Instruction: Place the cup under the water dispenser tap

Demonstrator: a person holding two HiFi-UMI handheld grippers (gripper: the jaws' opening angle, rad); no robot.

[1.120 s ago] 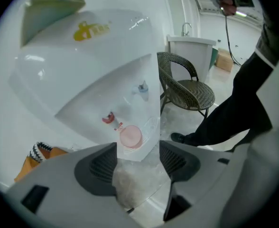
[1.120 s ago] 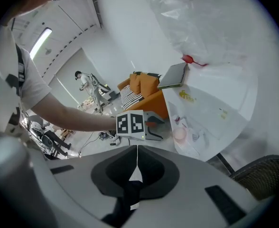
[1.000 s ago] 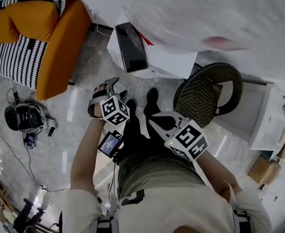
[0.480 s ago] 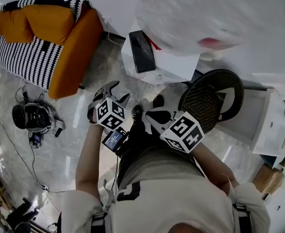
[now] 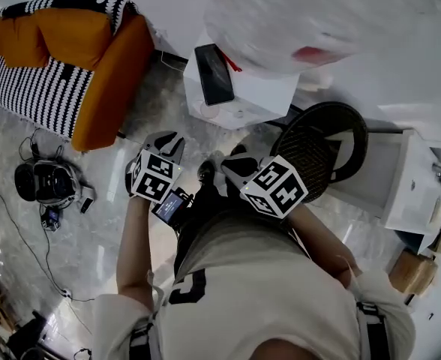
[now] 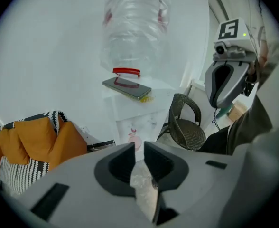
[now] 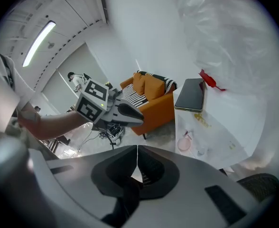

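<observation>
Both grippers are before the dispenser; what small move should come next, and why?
Probably turn to find the cup: none shows in any view. The left gripper has just been closing its jaws on nothing, the right gripper is shut and empty, and both face the water dispenser.

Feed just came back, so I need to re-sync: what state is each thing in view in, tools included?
left tool: jaws have just been closing, narrow gap remains, nothing between them.
right tool: shut, nothing in it.
bottle: mounted on the dispenser.
phone: lying flat on the dispenser top, screen dark.
chair: upright, seat empty.
</observation>
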